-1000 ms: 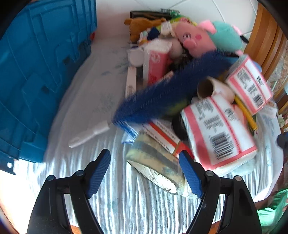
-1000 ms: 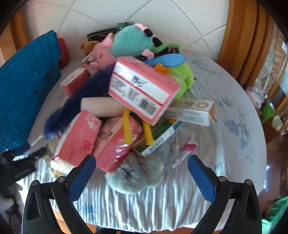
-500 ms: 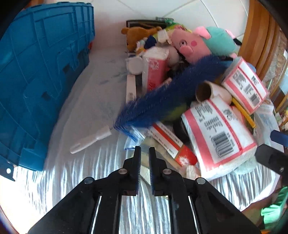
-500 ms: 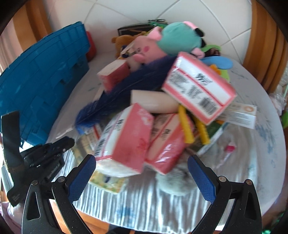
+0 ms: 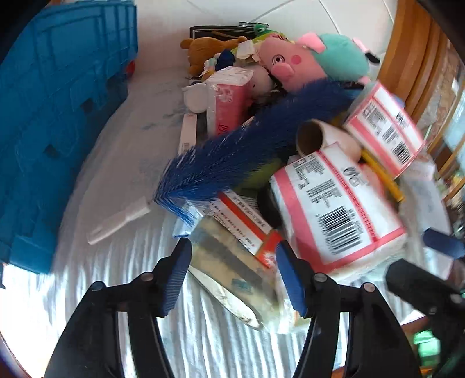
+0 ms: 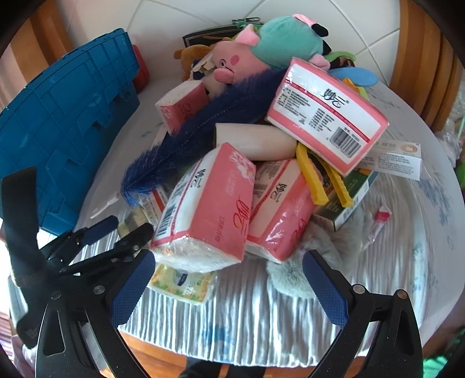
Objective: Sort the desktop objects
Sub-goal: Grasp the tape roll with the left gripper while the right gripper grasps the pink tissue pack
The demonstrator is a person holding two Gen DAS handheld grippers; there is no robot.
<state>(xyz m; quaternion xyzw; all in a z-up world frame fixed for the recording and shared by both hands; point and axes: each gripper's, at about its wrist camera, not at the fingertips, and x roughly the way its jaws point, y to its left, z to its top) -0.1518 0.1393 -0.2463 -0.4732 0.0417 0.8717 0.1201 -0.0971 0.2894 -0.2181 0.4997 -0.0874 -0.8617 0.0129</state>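
Pile (image 6: 261,151) unsorted beside blue crate (image 5: 58,122) | left gripper (image 5: 232,273) half-open, just reopened, empty | right gripper (image 6: 229,288) wide, empty

A round table (image 6: 412,261) under a white, blue-patterned cloth (image 6: 261,314) (rumpled into ridges) stood against a white tiled wall (image 6: 186,17). Wooden chair backs (image 6: 421,58) rose behind it, and bright daylight fell across the cloth.

We saw bright daylight, blown-out glare at seven o'clock on the tablecloth (image 5: 35,293) in the left view, motion blur smearing the tissue pack (image 5: 337,209) toward three o'clock, strong fisheye bending and dark vignette at every rim, soft shadows beneath the pile.
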